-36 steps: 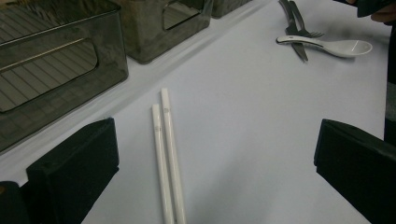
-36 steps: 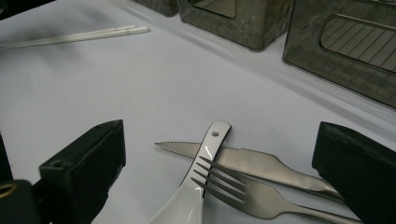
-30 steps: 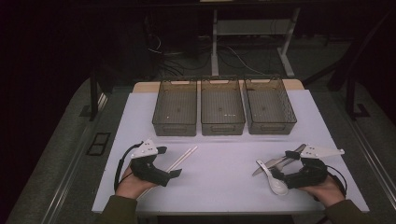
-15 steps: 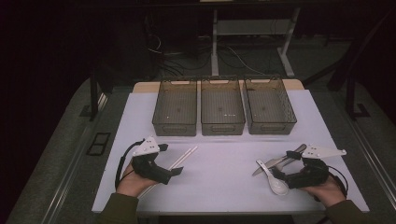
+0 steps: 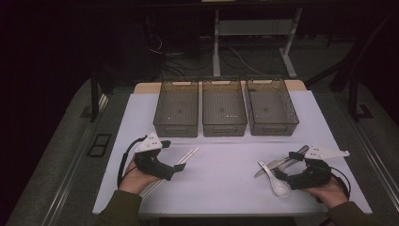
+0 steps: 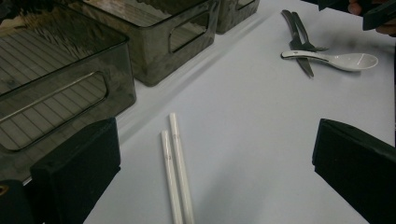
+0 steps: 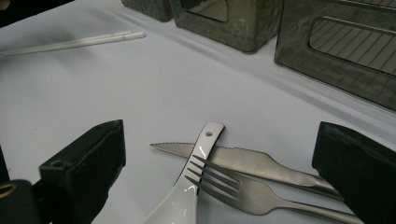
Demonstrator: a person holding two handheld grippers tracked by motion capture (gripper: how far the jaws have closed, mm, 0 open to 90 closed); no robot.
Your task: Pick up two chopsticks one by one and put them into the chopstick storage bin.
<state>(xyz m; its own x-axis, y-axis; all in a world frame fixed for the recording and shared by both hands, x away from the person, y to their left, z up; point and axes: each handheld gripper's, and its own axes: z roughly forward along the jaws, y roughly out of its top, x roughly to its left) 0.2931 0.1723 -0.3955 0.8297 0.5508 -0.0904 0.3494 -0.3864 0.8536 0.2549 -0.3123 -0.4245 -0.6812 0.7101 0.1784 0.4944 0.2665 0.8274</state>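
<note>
Two white chopsticks (image 5: pixel 187 157) lie side by side at the table's left front; in the left gripper view the chopsticks (image 6: pixel 177 172) lie between the wide-apart jaws. My left gripper (image 5: pixel 173 159) is open just above them, holding nothing. At the right front a white spoon (image 5: pixel 277 185), a knife (image 5: pixel 266 169) and a fork (image 5: pixel 294 160) lie overlapped. My right gripper (image 5: pixel 287 167) is open over them. Up close the fork (image 7: pixel 233 186) rests across the spoon (image 7: pixel 191 196) and the knife (image 7: pixel 233 158), and my right gripper (image 7: pixel 220 133) touches none of them.
Three smoky transparent bins stand in a row at the back: left bin (image 5: pixel 177 129), middle bin (image 5: pixel 224 128), right bin (image 5: pixel 272 128). All look empty. The white table top (image 5: pixel 226 165) lies bare between the two hands. Its front edge is close to the wrists.
The left gripper has crept slightly to the right, towards the chopsticks. The right gripper and the cutlery have barely moved.
</note>
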